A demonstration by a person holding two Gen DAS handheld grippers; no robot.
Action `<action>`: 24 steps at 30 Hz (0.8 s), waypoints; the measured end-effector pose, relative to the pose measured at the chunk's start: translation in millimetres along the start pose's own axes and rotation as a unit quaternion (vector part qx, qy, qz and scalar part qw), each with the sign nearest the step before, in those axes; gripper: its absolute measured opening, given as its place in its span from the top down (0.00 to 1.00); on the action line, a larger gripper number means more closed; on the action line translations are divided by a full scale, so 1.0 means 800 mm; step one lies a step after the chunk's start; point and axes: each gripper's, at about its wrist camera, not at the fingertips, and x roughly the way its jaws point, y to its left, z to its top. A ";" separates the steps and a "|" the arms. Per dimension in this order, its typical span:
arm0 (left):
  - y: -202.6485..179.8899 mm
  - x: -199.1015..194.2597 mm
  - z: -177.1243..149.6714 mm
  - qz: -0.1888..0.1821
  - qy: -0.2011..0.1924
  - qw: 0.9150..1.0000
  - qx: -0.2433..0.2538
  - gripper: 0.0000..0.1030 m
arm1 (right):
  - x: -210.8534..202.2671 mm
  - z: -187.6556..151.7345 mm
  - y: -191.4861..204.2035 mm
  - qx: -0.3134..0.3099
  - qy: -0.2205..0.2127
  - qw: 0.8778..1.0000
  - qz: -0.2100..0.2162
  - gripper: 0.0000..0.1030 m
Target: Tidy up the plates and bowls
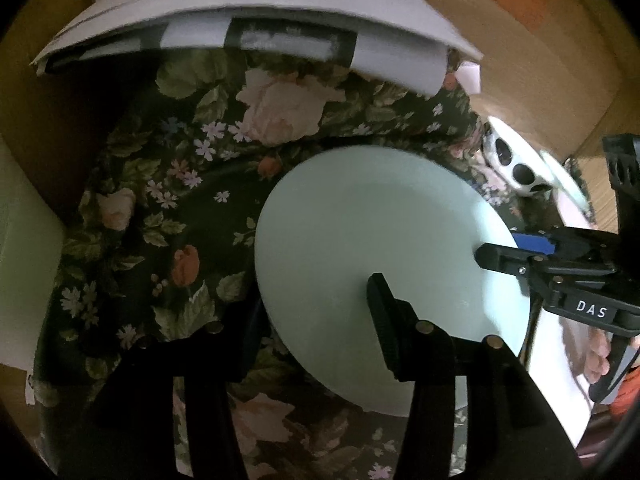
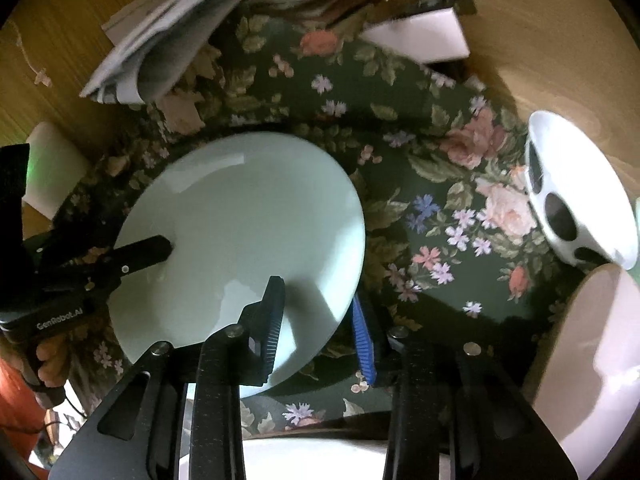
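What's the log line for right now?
green plate: over floral cloth | left claw: straddling its rim | right claw: straddling opposite rim | grip: unclear
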 end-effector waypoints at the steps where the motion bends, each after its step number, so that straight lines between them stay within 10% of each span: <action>1: 0.003 -0.007 -0.002 -0.001 -0.003 1.000 0.000 0.52 | -0.003 0.000 0.000 0.004 -0.004 1.000 0.003 0.71; 24: -0.055 -0.098 -0.026 0.008 -0.059 0.997 0.042 0.52 | -0.101 -0.047 -0.015 0.021 -0.072 0.997 0.022 0.71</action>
